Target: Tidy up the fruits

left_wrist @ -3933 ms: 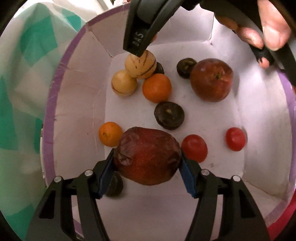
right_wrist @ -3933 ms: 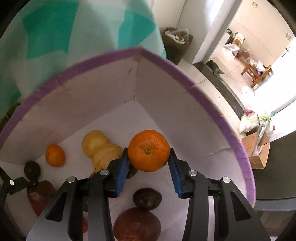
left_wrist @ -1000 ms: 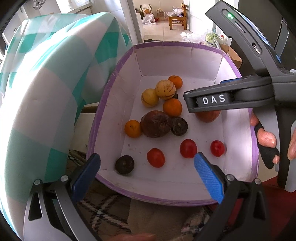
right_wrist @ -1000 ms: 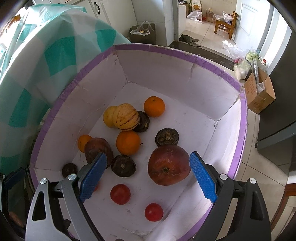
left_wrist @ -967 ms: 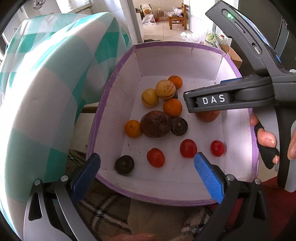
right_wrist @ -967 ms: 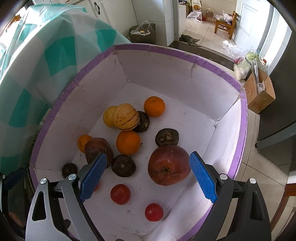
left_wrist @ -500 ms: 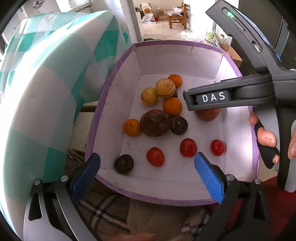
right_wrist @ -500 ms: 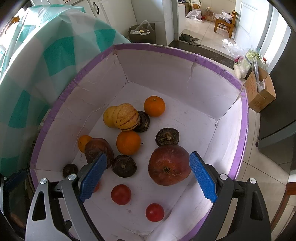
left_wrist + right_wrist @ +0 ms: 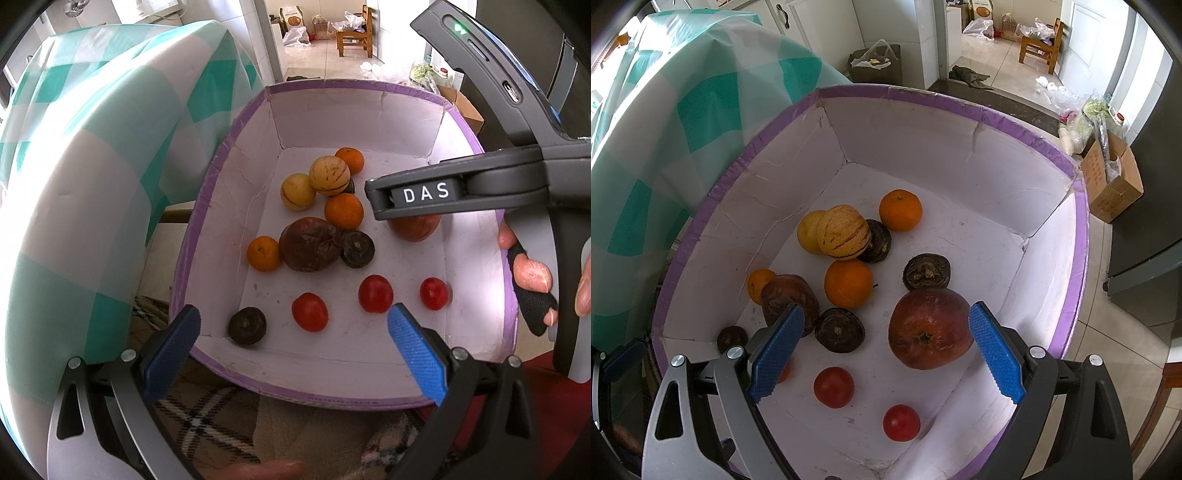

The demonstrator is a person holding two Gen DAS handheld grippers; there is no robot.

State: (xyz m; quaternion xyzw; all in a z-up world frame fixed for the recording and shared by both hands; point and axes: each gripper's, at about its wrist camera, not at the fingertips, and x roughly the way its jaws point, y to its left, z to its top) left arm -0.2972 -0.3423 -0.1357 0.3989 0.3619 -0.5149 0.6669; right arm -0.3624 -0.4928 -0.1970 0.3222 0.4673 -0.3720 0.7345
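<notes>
A white box with a purple rim (image 9: 354, 86) (image 9: 923, 96) holds several fruits. In it lie oranges (image 9: 344, 211) (image 9: 848, 283), a striped yellow melon (image 9: 329, 175) (image 9: 843, 232), a wrinkled dark red fruit (image 9: 309, 244) (image 9: 788, 295), a big red apple (image 9: 930, 328), red tomatoes (image 9: 309, 312) (image 9: 833, 387) and dark brown fruits (image 9: 246, 326) (image 9: 839, 330). My left gripper (image 9: 293, 349) is open and empty above the box's near edge. My right gripper (image 9: 884, 350) is open and empty above the box; its body shows in the left wrist view (image 9: 424, 194).
A table with a teal and white checked cloth (image 9: 92, 166) (image 9: 683, 110) stands left of the box. A plaid cloth (image 9: 207, 417) lies under the box's near side. A cardboard carton (image 9: 1112, 184) and a wooden stool (image 9: 1038, 46) stand on the tiled floor behind.
Both grippers have let go of their fruit, the dark red fruit and an orange, which now lie in the box. Both have risen above the box and barely moved in the last second.
</notes>
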